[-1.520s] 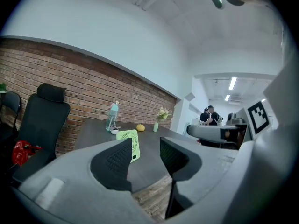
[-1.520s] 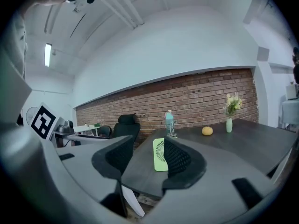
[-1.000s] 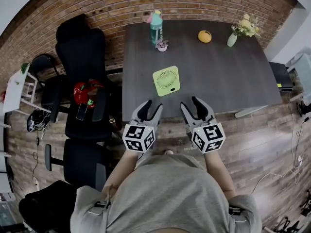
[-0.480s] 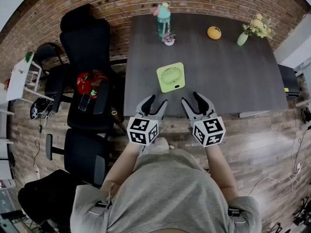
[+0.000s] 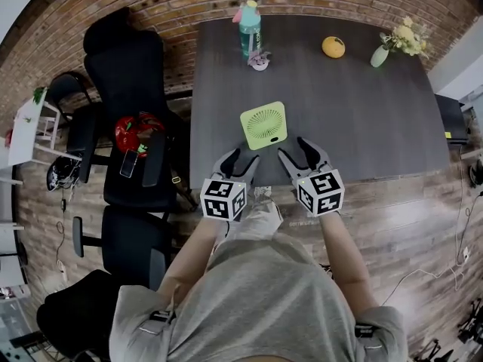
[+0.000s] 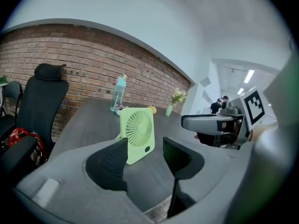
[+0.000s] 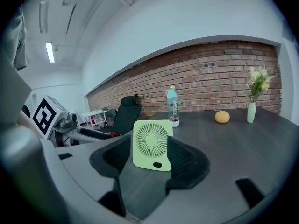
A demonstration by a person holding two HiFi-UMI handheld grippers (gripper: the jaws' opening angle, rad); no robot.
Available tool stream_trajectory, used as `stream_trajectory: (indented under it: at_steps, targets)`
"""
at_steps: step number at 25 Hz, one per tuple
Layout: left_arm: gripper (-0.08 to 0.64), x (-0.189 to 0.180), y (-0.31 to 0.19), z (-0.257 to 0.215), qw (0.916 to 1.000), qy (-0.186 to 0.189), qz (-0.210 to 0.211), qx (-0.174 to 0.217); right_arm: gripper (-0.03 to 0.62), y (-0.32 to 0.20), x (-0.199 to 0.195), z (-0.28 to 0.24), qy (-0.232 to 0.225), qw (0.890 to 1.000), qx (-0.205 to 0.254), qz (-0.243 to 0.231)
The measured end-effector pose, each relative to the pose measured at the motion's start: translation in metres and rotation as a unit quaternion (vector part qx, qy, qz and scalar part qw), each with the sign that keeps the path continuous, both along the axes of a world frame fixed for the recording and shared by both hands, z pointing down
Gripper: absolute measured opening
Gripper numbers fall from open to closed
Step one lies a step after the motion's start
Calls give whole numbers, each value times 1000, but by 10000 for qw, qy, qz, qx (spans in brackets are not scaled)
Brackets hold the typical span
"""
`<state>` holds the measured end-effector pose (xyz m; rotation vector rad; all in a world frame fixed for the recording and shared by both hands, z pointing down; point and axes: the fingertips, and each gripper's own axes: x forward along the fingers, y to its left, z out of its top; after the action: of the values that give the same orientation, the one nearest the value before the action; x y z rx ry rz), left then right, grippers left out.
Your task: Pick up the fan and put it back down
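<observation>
A light green square fan (image 5: 264, 125) stands upright on the dark table (image 5: 362, 111), close to its near edge. Both grippers hover just short of that edge, apart from the fan. My left gripper (image 5: 241, 161) is to the fan's near left and my right gripper (image 5: 297, 151) to its near right. Their jaws are opening and hold nothing. In the left gripper view the fan (image 6: 137, 133) shows beyond the gripper (image 6: 145, 149), past its tips. In the right gripper view the fan (image 7: 152, 144) stands ahead of the gripper (image 7: 148, 156), untouched.
At the table's far side stand a teal bottle (image 5: 250, 29), a small pink-and-white object (image 5: 259, 61), an orange ball-like thing (image 5: 333, 47) and a vase of flowers (image 5: 379, 55). Black office chairs (image 5: 128, 74) line the left, one bearing a red item (image 5: 137, 133).
Both grippers have moved forward and down towards the table's near edge, closer to the fan, and their jaws stand a little wider. The fan has not moved.
</observation>
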<state>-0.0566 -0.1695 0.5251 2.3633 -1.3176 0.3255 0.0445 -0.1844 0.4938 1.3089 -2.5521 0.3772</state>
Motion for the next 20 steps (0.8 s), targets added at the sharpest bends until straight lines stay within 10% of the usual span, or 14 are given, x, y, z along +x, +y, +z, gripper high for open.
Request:
stream_trajectory:
  at_steps: [20]
  targets:
    - [242, 13, -69, 78, 9933, -537, 457, -912, 293, -81, -12, 90, 755, 9897, -788, -932]
